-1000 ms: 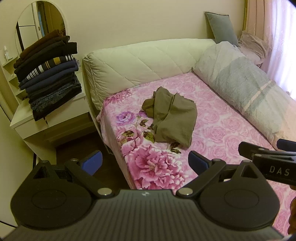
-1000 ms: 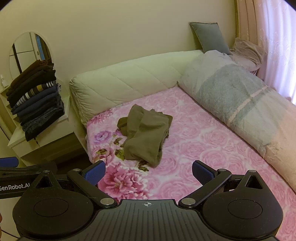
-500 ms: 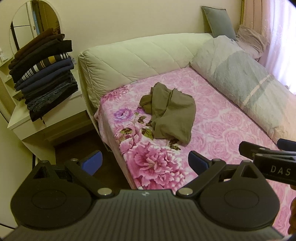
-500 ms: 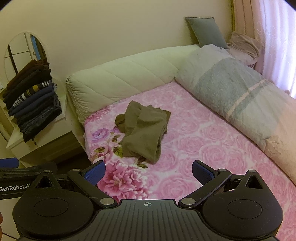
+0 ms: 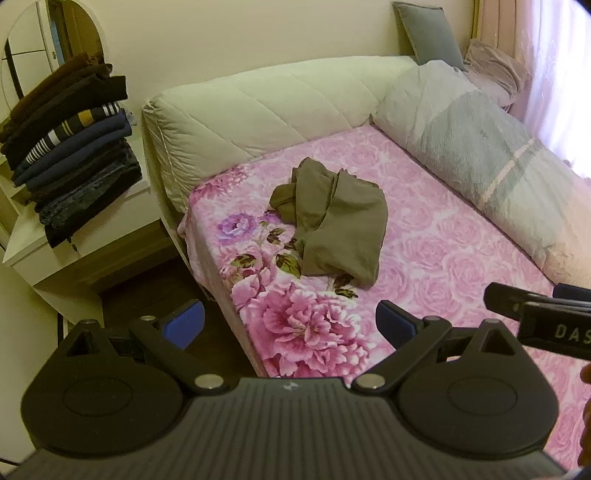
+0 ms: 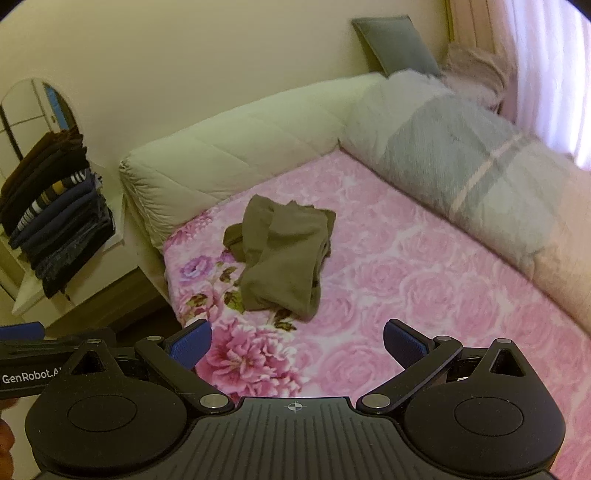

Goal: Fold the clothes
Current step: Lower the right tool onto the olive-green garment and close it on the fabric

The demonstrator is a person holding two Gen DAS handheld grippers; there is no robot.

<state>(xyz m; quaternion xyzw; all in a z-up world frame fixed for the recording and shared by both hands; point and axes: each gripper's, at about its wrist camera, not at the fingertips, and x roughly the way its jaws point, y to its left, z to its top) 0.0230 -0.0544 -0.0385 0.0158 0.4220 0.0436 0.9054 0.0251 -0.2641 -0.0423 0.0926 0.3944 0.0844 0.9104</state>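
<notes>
Left wrist: olive garment crumpled well beyond spread fingers.

A bed with a pink floral sheet and a quilted cream headboard stood against a plain cream wall, with a white dressing table and arched mirror at left and a sunlit pink curtain at far right.

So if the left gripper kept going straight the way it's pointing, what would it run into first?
Probably the flowered bed sheet near the bed's front edge, short of the crumpled olive garment. The left gripper is open and holds nothing; nothing else lies between, though depth is uncertain.
</notes>
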